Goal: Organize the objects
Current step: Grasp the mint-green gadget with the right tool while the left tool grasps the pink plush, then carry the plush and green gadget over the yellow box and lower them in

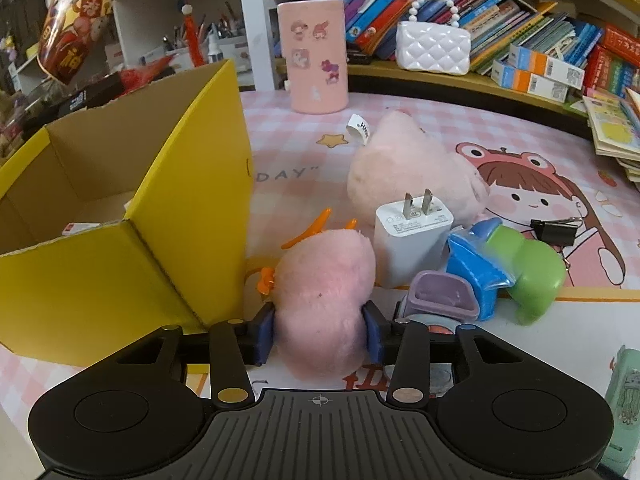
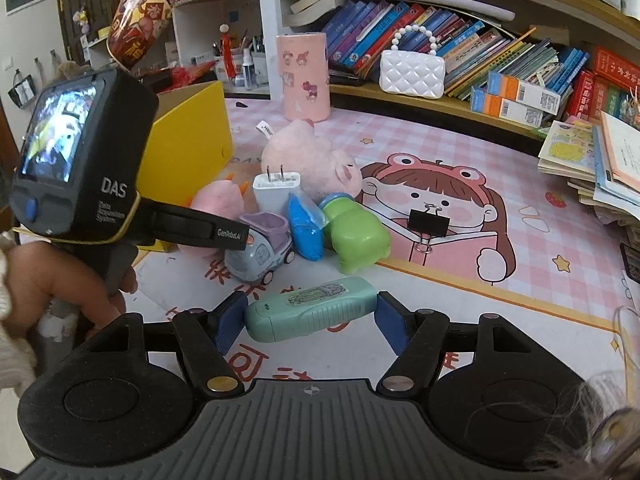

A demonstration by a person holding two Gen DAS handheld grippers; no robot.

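My left gripper [image 1: 319, 330] is shut on a small pink plush toy [image 1: 320, 280] with orange feet, beside the open yellow cardboard box [image 1: 120, 272]. The plush also shows in the right wrist view [image 2: 218, 200]. My right gripper [image 2: 310, 322] is open, its pads on either side of a mint-green device [image 2: 310, 312] lying on the mat, not squeezing it. Behind lie a white charger plug [image 1: 408, 236], a blue packet [image 1: 472, 276], a green toy [image 1: 532, 272], a purple-grey toy truck [image 2: 260, 252] and a big pink pig plush [image 1: 408, 172].
A pink sticker-covered cylinder [image 1: 316, 56] and a white quilted purse [image 1: 434, 46] stand at the back by the bookshelf. A black binder clip [image 2: 430, 222] lies on the cartoon mat. Stacked books [image 2: 592, 160] sit at the right. The left gripper's body [image 2: 84, 168] shows at the left.
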